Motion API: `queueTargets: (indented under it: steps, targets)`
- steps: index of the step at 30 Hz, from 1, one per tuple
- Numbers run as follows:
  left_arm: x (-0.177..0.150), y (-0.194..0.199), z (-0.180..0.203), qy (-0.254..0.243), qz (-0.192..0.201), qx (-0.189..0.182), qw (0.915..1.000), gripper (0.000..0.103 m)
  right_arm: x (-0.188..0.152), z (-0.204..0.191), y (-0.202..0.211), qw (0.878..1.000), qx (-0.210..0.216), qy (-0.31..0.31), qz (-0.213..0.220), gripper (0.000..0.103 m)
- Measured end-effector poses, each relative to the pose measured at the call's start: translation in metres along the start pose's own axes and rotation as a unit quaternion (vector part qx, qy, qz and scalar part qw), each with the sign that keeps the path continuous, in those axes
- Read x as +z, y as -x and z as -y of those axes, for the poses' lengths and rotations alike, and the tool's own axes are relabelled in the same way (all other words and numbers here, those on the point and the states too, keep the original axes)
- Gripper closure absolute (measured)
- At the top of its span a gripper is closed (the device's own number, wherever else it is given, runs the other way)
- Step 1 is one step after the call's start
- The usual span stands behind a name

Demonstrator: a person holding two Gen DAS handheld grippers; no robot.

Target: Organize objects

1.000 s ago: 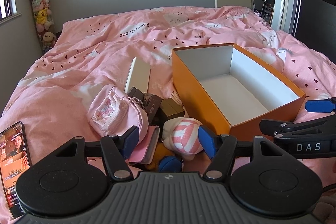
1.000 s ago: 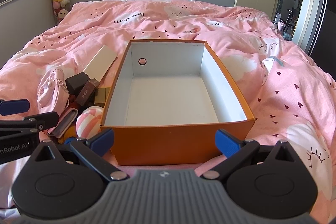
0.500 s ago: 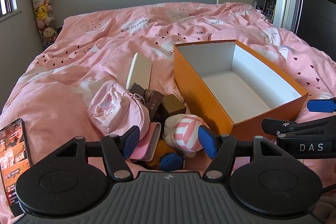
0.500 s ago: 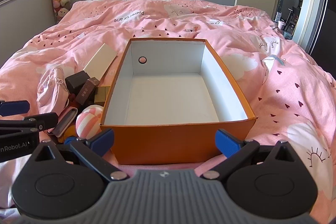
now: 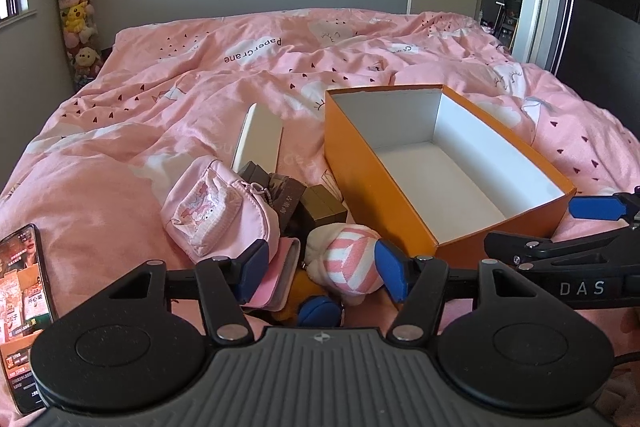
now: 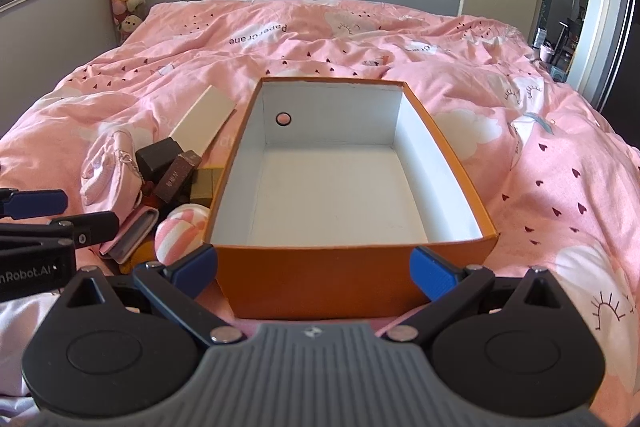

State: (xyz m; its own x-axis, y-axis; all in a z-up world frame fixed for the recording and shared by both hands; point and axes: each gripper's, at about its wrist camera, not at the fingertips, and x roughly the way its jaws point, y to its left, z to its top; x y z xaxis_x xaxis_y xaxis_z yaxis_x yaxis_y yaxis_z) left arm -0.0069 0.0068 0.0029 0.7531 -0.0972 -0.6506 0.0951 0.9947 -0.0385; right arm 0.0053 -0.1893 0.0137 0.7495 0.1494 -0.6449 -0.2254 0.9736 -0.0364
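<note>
Pink bedspread (image 5: 168, 107) everywhere, grey wall behind. Far left there's a phone (image 5: 22, 303) lit up, then the pile: pink pouch (image 5: 216, 207), dark little boxes (image 5: 280, 187) and a striped plush (image 5: 350, 263). Left gripper (image 5: 318, 269) hovers at the plush, fingers spread. The orange box (image 6: 348, 271) sits just right of the pile, white inside. Right gripper (image 6: 314, 269) faces its near wall, fingers wide apart, holding nothing.
</note>
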Motion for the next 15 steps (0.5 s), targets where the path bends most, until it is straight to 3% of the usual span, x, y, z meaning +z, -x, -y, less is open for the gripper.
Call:
queueTargets:
  steps: [4,9,10,12,15]
  targets:
    - [0.005,0.003,-0.013,0.025,0.002,-0.01,0.9996,0.035,0.008,0.001,0.002,0.999,0.03,-0.001,0.018,0.001]
    - [0.01,0.0,-0.03,0.04,-0.005,-0.012,0.9991,0.046,0.024,-0.007,-0.003,0.996,0.077,0.014,0.035,0.003]
    - [0.012,-0.001,-0.033,0.042,-0.006,-0.012,0.999,0.046,0.03,-0.013,-0.006,0.995,0.087,0.025,0.032,0.006]
    - [0.014,-0.003,-0.039,0.047,-0.007,-0.007,0.9988,0.047,0.038,-0.024,-0.012,0.993,0.103,0.044,0.028,0.026]
    - [0.018,-0.009,-0.049,0.062,-0.009,-0.001,0.998,0.049,0.049,-0.039,-0.026,0.99,0.123,0.063,0.019,0.038]
